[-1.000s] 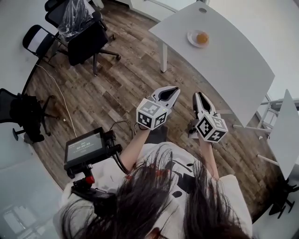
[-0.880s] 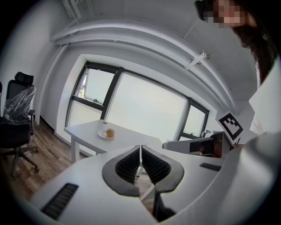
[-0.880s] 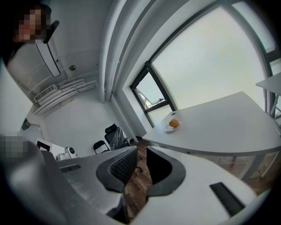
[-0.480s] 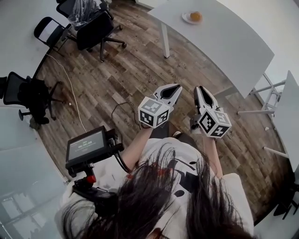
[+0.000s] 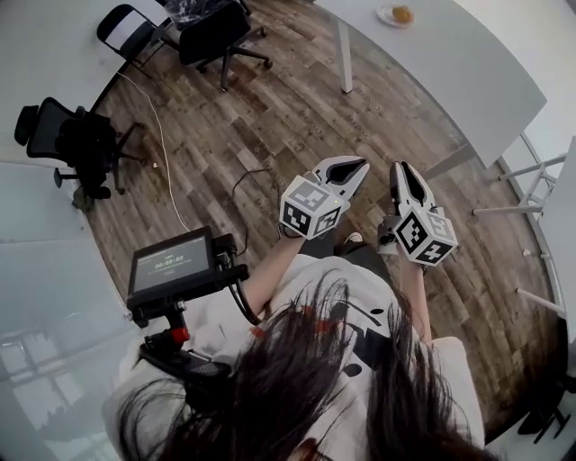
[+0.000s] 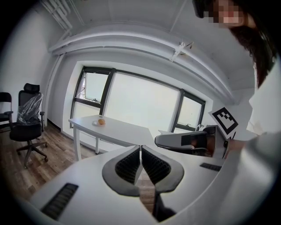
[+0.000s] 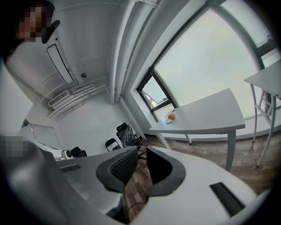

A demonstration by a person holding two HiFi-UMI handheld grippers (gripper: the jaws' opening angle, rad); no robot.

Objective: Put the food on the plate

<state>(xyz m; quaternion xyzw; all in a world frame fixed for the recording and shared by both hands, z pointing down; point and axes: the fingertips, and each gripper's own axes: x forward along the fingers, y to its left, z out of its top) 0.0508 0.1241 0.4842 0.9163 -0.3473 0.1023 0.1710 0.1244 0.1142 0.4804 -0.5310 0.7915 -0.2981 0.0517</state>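
An orange piece of food lies on a small white plate far off on the white table. The left gripper view shows the same food at that table's near end; so does the right gripper view, with the food on its plate. I hold both grippers in the air in front of the person's chest, above the wooden floor. My left gripper is shut and empty. My right gripper is shut too, with nothing in it.
Black office chairs stand at the far left, another nearer the wall. A cable runs across the wood floor. A screen on a handle sits by the person's left side. A second table's legs are at the right.
The table with the plate has slid toward the top edge of the head view and looks farther away. Both grippers stay shut and side by side, a little further right.
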